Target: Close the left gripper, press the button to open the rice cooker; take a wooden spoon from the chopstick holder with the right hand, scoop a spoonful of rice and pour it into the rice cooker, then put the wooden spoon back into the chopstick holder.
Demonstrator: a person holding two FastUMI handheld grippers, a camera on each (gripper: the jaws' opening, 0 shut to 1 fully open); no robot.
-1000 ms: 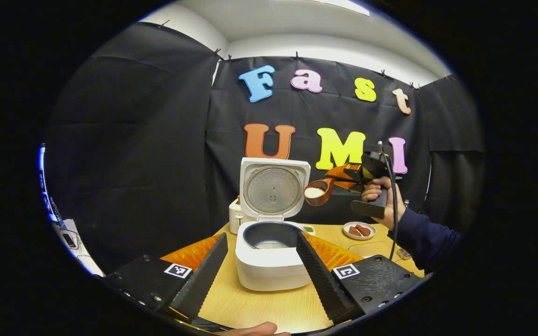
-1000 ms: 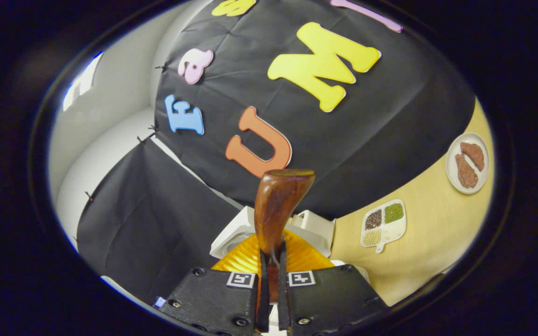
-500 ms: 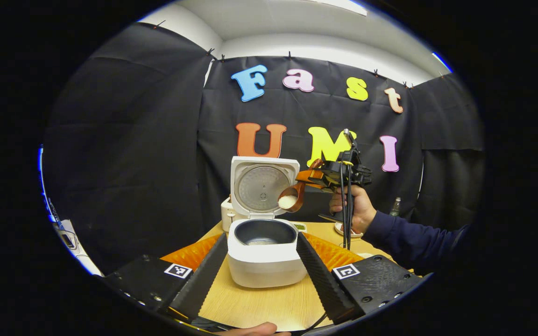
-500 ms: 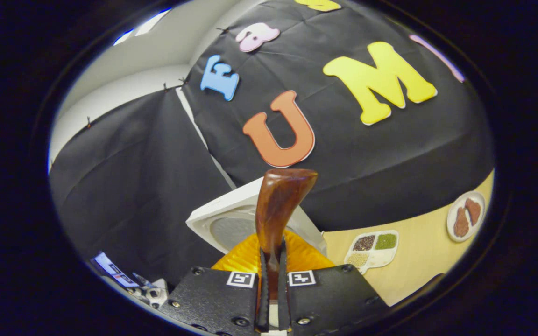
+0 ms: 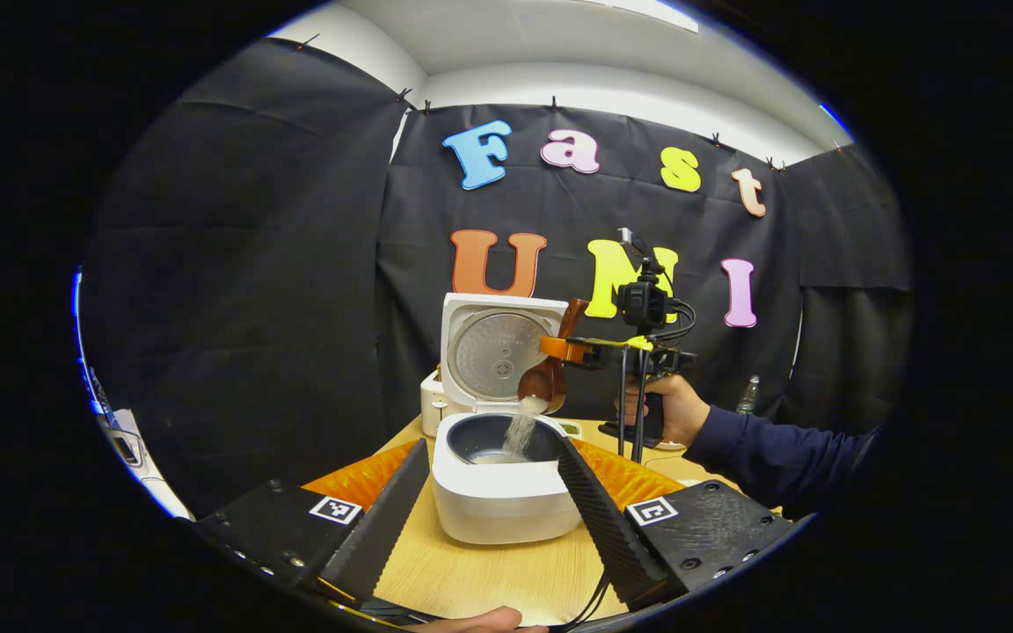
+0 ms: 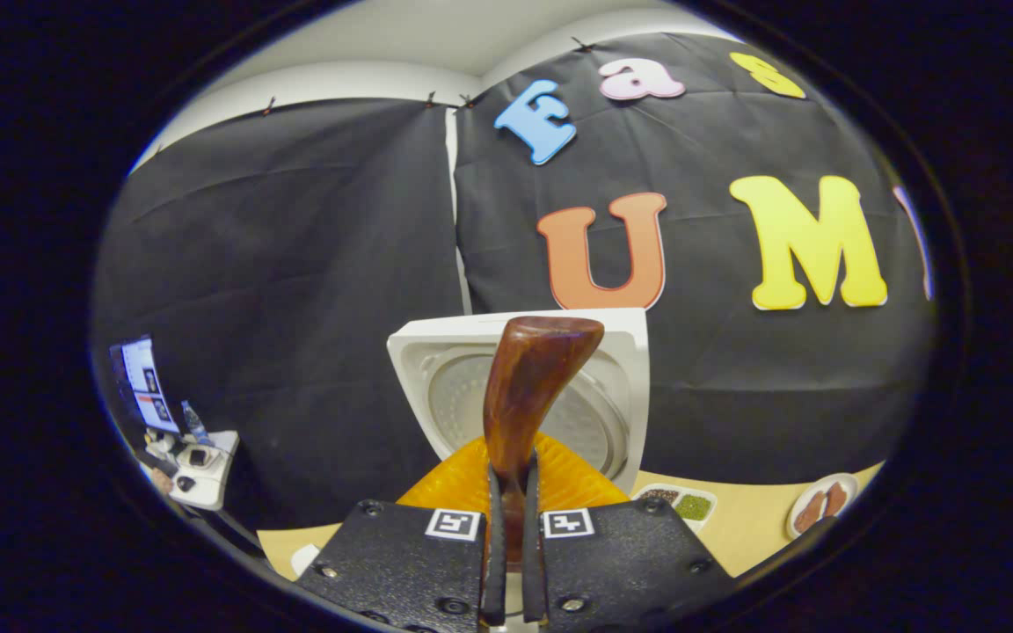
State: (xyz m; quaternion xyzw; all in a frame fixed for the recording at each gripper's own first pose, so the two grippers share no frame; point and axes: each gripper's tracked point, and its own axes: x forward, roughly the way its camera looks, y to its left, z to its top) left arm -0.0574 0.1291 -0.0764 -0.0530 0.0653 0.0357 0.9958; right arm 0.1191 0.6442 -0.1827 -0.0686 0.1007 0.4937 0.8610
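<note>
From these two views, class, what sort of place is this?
Probably a staged recording booth set up as a kitchen: black cloth wall, a pale wooden table, an open white rice cooker receiving rice.

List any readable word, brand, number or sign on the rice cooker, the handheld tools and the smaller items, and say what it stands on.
No text can be read on any of them.
Rice cooker lid: marks at its centre, too small to read.
Square markers: black-and-white coded patterns, no letters.
Screen: too blurred to read.
Bottle: label too small to read.
</note>
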